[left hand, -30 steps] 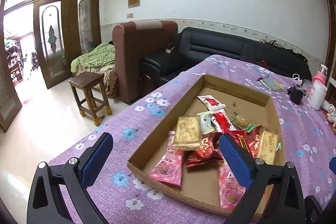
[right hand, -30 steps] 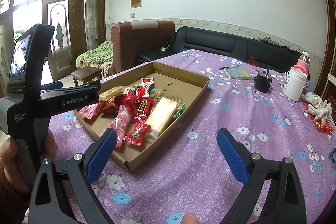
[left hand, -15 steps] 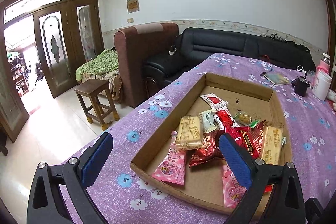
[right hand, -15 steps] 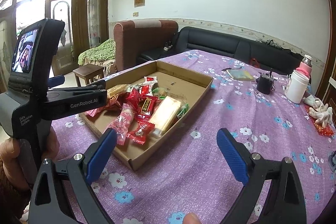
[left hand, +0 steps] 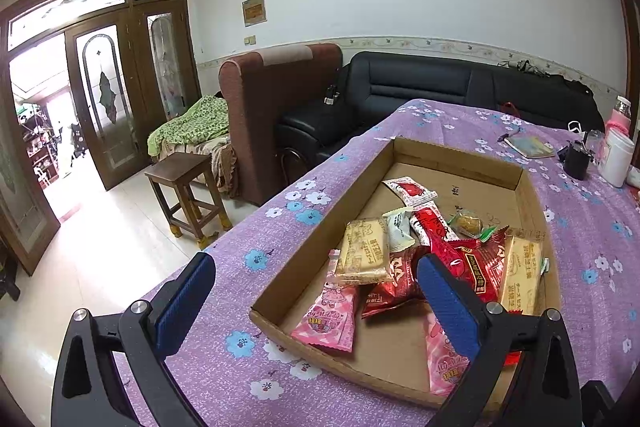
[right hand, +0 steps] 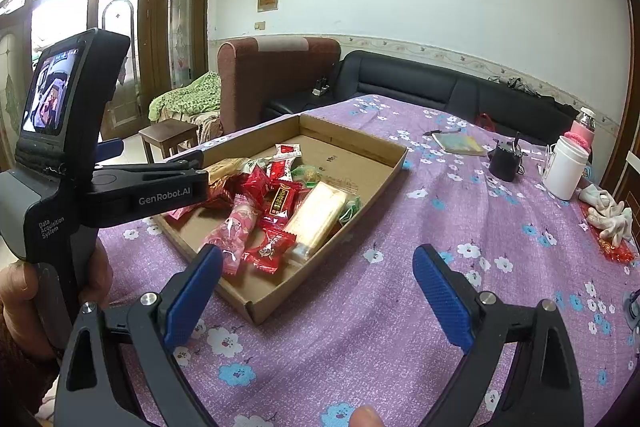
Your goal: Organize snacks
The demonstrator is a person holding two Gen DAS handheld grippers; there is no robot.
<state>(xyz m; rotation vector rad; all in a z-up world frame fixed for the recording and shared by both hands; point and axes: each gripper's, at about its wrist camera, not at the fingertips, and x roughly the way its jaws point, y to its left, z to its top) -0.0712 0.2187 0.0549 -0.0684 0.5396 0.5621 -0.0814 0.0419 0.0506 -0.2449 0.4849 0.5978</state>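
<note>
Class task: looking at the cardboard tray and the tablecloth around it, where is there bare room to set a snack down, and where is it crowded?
Free: the cardboard tray's far end beyond the snack pile, and tablecloth between tray and white cup. Crowded: tray's middle.

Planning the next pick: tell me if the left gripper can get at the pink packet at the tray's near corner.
Probably yes. The left gripper is open, and the pink packet lies uncovered just inside the cardboard tray's low wall, partly under a beige biscuit pack.

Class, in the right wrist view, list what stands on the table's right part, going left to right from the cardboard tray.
cardboard tray → notebook → black cup → white jar → white gloves
</note>
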